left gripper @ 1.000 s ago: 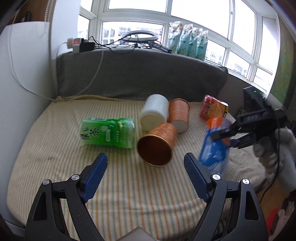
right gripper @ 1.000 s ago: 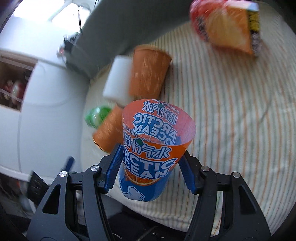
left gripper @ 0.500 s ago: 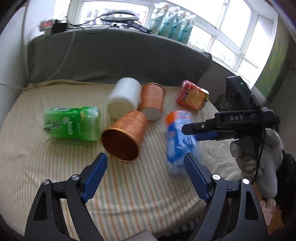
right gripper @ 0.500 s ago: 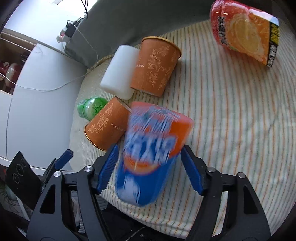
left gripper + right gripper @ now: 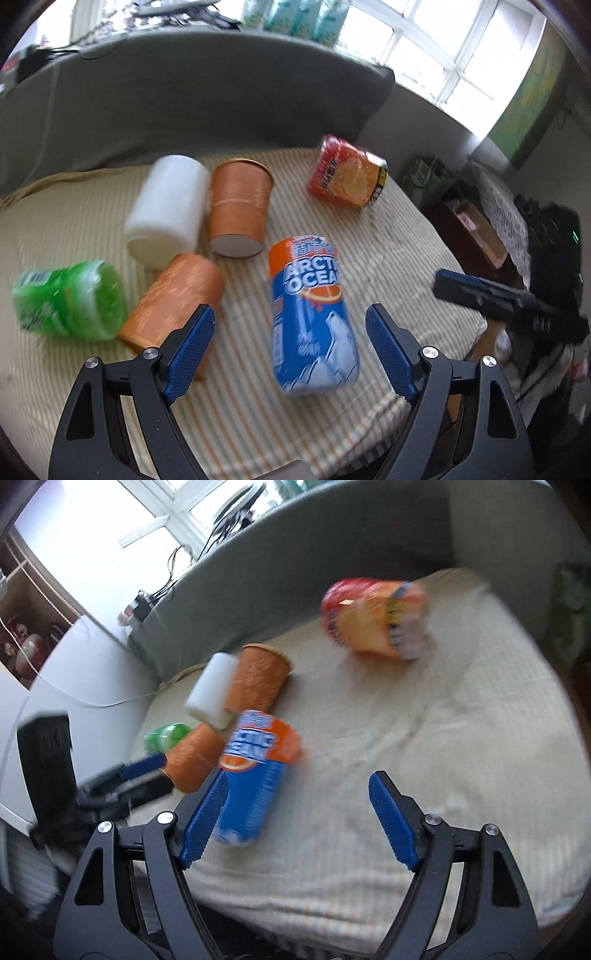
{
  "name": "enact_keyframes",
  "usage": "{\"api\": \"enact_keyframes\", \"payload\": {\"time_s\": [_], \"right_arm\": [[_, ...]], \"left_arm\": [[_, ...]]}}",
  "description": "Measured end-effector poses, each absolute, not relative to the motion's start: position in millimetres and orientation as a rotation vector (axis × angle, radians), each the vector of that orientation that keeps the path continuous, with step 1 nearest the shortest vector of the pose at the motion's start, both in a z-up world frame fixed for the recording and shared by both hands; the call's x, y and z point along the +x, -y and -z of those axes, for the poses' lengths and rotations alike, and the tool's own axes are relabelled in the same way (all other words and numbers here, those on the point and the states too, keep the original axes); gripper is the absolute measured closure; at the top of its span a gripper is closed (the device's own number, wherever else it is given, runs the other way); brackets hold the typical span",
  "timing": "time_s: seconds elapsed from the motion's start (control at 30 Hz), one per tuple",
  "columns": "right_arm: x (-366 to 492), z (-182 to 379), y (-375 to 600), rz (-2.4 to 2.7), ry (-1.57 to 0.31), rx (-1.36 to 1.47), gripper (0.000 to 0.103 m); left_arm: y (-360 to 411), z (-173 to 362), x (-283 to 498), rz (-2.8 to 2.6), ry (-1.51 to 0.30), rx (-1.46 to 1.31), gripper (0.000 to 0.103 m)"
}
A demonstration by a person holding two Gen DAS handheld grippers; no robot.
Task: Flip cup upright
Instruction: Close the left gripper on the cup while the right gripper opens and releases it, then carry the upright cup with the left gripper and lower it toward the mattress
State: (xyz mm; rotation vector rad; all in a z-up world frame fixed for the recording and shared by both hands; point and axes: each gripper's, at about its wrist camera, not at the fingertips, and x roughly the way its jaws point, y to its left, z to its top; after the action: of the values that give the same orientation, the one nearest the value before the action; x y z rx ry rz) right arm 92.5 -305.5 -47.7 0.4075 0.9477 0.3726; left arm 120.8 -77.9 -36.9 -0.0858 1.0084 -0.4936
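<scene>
The blue and orange Arctic Ocean cup (image 5: 314,314) stands on the striped cushion (image 5: 258,417), orange rim up, free of any gripper. It also shows in the right wrist view (image 5: 255,771). My left gripper (image 5: 290,350) is open, its fingers on either side of the cup's lower part without touching. My right gripper (image 5: 295,819) is open and empty, drawn back to the cup's right; its left finger (image 5: 203,819) overlaps the cup in that view. It shows in the left wrist view (image 5: 509,306) at the cushion's right edge.
Two orange paper cups (image 5: 236,210) (image 5: 173,299), a white cup (image 5: 166,210) and a green bottle (image 5: 70,299) lie left of the cup. A red-orange snack pack (image 5: 347,177) lies behind. The grey backrest (image 5: 184,103) rises behind; the cushion's front edge is near.
My right gripper set the Arctic Ocean cup down on the cushion, opened and drew back to the right. My left gripper moved right, and its fingers now flank the cup.
</scene>
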Motion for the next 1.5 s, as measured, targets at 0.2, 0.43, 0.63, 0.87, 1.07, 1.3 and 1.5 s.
{"api": "enact_keyframes", "payload": {"time_s": [0.2, 0.43, 0.63, 0.87, 1.07, 1.3, 1.5], "right_arm": [[64.1, 47.5, 324.2, -0.269, -0.894, 0.359, 0.022], [45.0, 47.8, 346.7, -0.219, -0.859, 0.400, 0.021], [40.3, 54.8, 352.7, -0.206, -0.862, 0.417, 0.020], [39.3, 61.6, 358.0, -0.189, -0.861, 0.438, 0.020], [39.5, 66.9, 364.9, -0.173, -0.863, 0.460, 0.020], [40.8, 69.4, 370.1, -0.158, -0.859, 0.478, 0.020], [41.6, 69.6, 367.2, -0.162, -0.860, 0.476, 0.020]], "left_arm": [[94.0, 46.9, 149.3, 0.528, -1.127, -0.071, 0.020], [116.0, 58.5, 171.0, 0.551, -1.229, -0.019, 0.020], [131.3, 68.2, 181.9, 0.548, -1.287, 0.028, 0.023], [142.0, 81.0, 193.5, 0.545, -1.320, 0.056, 0.029], [140.5, 86.9, 198.7, 0.539, -1.339, 0.055, 0.039], [135.2, 76.3, 192.7, 0.555, -1.298, 0.054, 0.040], [122.1, 54.1, 180.3, 0.545, -1.189, 0.040, 0.041]]}}
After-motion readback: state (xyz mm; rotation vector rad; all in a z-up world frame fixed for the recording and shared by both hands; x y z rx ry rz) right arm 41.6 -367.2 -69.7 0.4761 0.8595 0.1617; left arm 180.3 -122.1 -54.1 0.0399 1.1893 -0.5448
